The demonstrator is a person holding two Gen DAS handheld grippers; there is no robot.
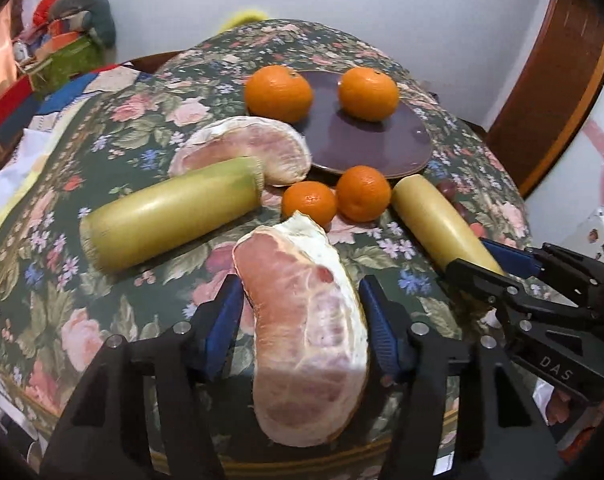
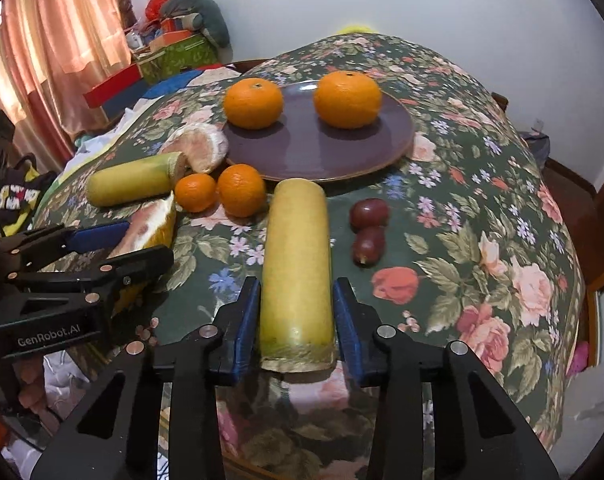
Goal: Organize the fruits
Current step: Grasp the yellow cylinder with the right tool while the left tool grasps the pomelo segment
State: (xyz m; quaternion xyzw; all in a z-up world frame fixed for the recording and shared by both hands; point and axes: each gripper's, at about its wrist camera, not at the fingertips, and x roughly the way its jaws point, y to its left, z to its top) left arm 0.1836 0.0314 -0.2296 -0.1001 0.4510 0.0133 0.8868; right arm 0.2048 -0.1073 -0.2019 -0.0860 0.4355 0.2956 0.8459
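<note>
A peeled pink pomelo segment (image 1: 302, 340) lies at the near table edge, and my left gripper (image 1: 300, 292) is shut on it, blue pads against both sides. A short yellow stalk piece (image 2: 296, 248) lies lengthwise with my right gripper (image 2: 296, 288) shut on its near end. A purple plate (image 1: 365, 144) behind holds two large oranges (image 1: 278, 93) (image 1: 368, 94). Two small mandarins (image 1: 309, 203) (image 1: 363, 193) sit in front of the plate. A second pomelo segment (image 1: 246, 148) and a greener stalk piece (image 1: 170, 220) lie to the left. Two dark red fruits (image 2: 369, 213) rest right of the held stalk.
Everything sits on a round table under a floral cloth (image 2: 481, 240) that falls away at the near and right edges. Boxes and soft toys (image 2: 182, 36) pile up at the back left by a pink curtain (image 2: 54, 40). A wooden door frame (image 1: 557, 92) stands at the right.
</note>
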